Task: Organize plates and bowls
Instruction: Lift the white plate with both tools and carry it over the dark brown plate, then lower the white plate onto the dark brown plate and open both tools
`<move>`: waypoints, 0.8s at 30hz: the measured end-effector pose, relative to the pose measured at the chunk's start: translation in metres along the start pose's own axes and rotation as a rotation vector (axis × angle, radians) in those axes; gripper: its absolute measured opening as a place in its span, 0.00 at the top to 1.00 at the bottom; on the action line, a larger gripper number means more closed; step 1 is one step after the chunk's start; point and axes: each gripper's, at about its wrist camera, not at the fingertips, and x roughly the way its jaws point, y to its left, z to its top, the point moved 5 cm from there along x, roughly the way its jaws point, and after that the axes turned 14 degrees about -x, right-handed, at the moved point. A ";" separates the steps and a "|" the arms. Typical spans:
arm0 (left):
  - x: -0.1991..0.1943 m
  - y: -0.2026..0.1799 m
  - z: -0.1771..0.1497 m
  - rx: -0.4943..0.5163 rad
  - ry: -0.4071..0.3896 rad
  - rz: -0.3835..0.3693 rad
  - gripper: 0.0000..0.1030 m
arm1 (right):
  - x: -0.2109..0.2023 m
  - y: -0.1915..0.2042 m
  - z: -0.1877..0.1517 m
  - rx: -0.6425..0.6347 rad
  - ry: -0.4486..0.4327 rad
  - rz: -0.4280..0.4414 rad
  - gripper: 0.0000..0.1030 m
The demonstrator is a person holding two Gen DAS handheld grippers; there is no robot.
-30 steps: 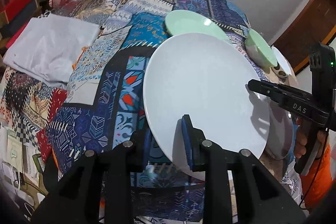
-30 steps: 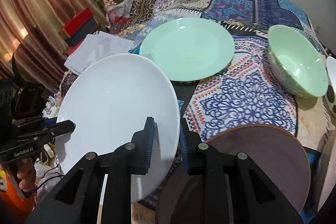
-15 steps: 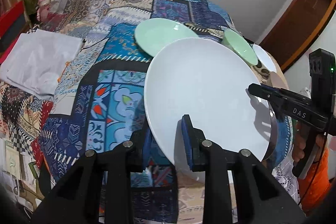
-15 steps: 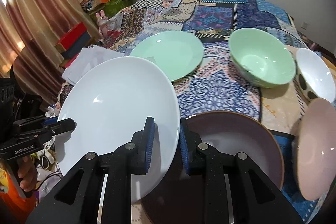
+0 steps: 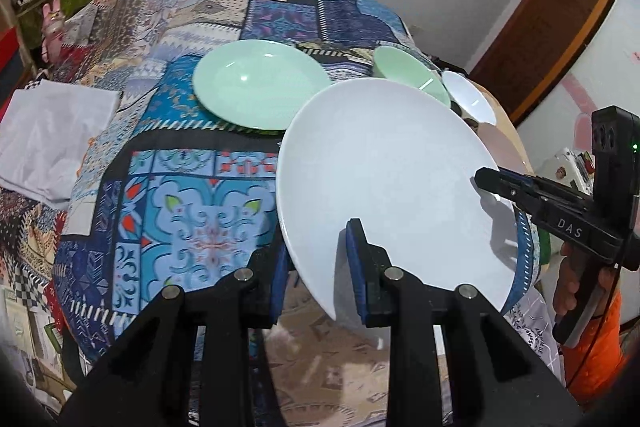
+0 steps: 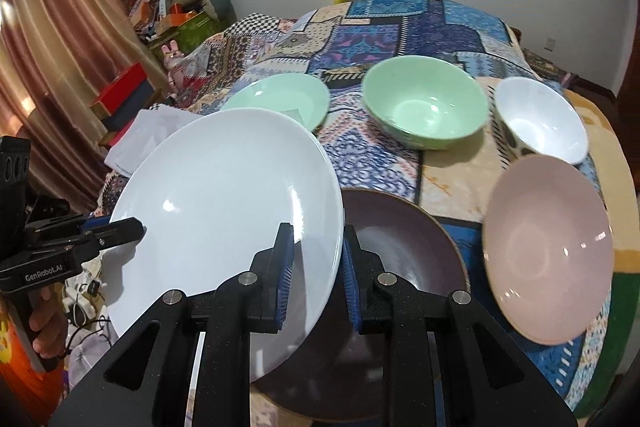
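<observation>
Both grippers keep their clamp on the white plate [image 6: 224, 203], and since a second ago we've carried it up and across the patchwork quilt [image 5: 192, 195]: from the right wrist the brown plate [image 6: 404, 259] now shows nearly whole beneath it, and the pink plate [image 6: 548, 247] and white bowl [image 6: 540, 119] have come into sight on the right. The green plate [image 6: 280, 95] and green bowl [image 6: 424, 107] sit farther back than before.

We can read "DAS" on the right gripper [image 5: 486, 187] from the left wrist, and "GenRobot.AI" on the left gripper [image 6: 134, 229] from the right wrist.

The left gripper [image 5: 318, 267] pinches the plate's near rim, jaws narrow, one pad above and one below. The right gripper [image 6: 318, 267] is squeezed almost closed on the opposite rim. The plate hangs tilted in the air between them, over the brown plate's left side. A hand [image 5: 576, 287] wraps the right handle; another hand [image 6: 44, 311] grips the left one, both tools angled downward.
</observation>
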 end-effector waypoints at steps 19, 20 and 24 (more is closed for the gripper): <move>0.051 -0.034 -0.018 0.058 0.112 0.013 0.73 | -0.001 -0.039 -0.049 0.125 0.047 -0.004 0.79; 0.054 -0.034 -0.019 0.062 0.116 0.017 0.73 | 0.000 -0.041 -0.053 0.131 0.051 -0.002 0.79; 0.064 -0.035 -0.022 0.072 0.132 0.029 0.73 | 0.004 -0.044 -0.060 0.152 0.064 0.007 0.79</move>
